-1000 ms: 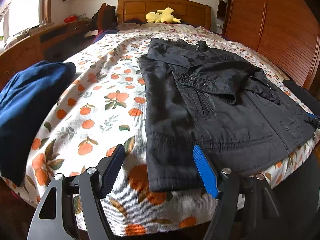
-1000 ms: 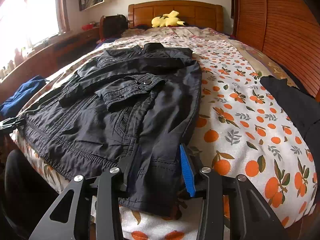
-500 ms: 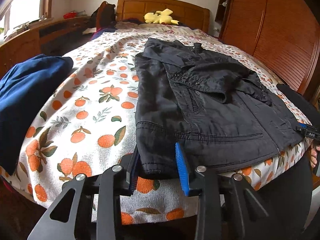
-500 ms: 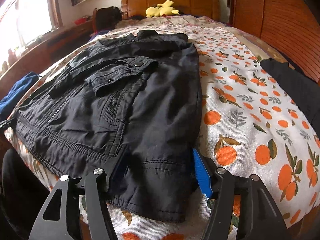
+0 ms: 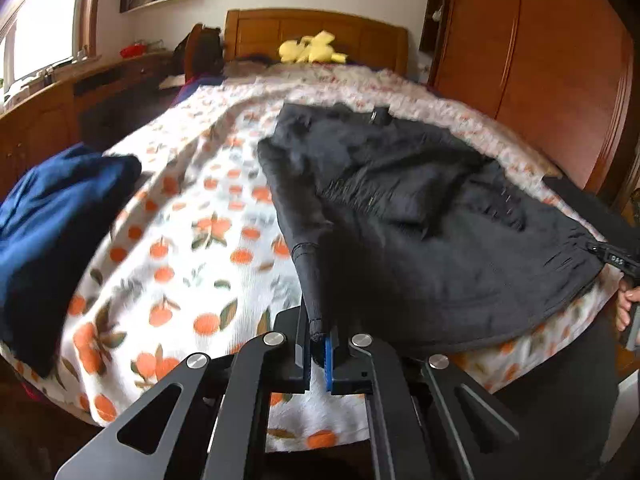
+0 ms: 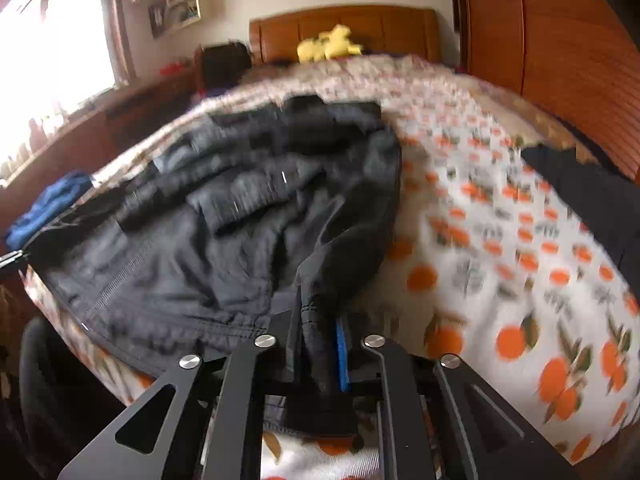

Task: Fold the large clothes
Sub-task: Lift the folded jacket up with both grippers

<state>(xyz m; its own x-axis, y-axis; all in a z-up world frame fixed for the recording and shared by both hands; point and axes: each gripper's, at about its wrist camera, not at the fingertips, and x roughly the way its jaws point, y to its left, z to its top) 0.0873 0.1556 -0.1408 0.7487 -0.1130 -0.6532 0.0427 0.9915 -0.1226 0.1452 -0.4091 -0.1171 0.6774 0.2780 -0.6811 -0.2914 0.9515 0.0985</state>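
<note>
We see the wide bed with its white quilt printed with oranges (image 5: 180, 240) carrying everything here; no containers show in either view. The large black quilted jacket (image 5: 420, 232) lies across the near half of the bed, collar toward the wooden headboard (image 5: 316, 36), its lower hem at the bed's near edge. A crumpled dark blue garment (image 5: 52, 216) sits on the bed's left side, well apart from the jacket, and another dark cloth (image 6: 592, 196) lies on the right side. A yellow plush toy (image 5: 310, 52) rests by the headboard.

Our left gripper (image 5: 318, 350) has its jaws closed almost together on the jacket's near left hem corner, which stands up as a narrow ridge of fabric. Our right gripper (image 6: 318, 354) has its jaws pinched on the opposite hem corner.

Half a second ago both pairs of jaws sat wider around the flat hem; now they are clamped, and both corners have lifted off the quilt, bunching the jacket. Both views are blurred.
</note>
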